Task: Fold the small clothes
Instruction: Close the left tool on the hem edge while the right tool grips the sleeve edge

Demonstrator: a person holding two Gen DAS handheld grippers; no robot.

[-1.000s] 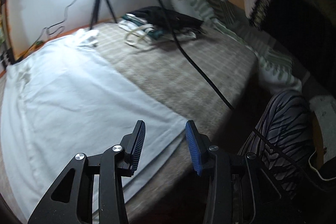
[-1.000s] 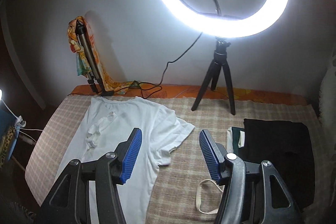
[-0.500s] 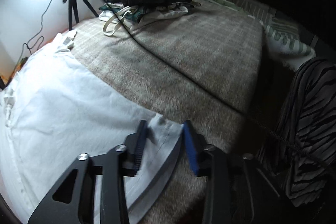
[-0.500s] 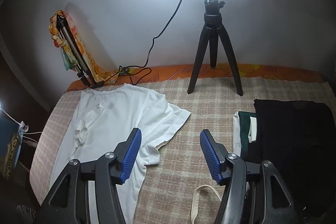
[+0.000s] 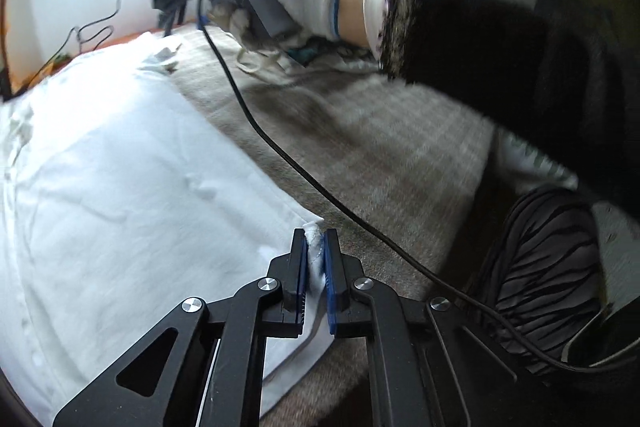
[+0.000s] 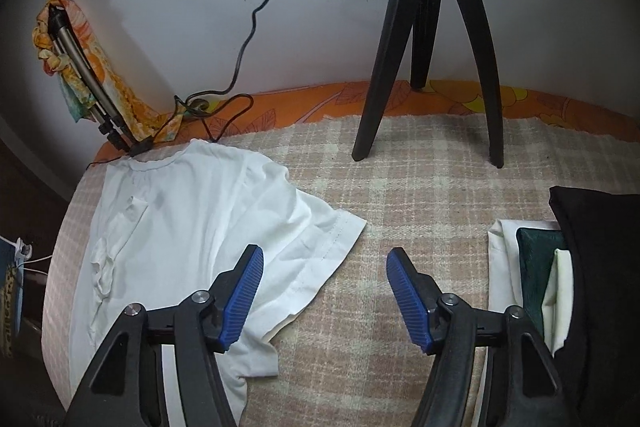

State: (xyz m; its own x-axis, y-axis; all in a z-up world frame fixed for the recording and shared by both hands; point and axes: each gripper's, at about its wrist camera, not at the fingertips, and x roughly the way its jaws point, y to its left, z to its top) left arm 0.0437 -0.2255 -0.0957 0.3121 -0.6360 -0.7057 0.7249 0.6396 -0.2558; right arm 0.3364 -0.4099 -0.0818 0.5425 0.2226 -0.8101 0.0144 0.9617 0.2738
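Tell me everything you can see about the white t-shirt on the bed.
The white t-shirt lies spread flat on the checked blanket, neck toward the wall, one short sleeve fanned out to the side with a stitched hem. It looks like thin cotton, lightly creased, with a small bunched wrinkle on the chest. The left gripper, whose jaws have just been closing, is shut on a bottom hem corner, which bunches between the blue pads. The right gripper hovers open above the sleeve, not touching it.

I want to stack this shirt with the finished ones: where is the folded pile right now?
In the right wrist view, the folded pile lies at the right edge of the checked blanket, right of the open right gripper.
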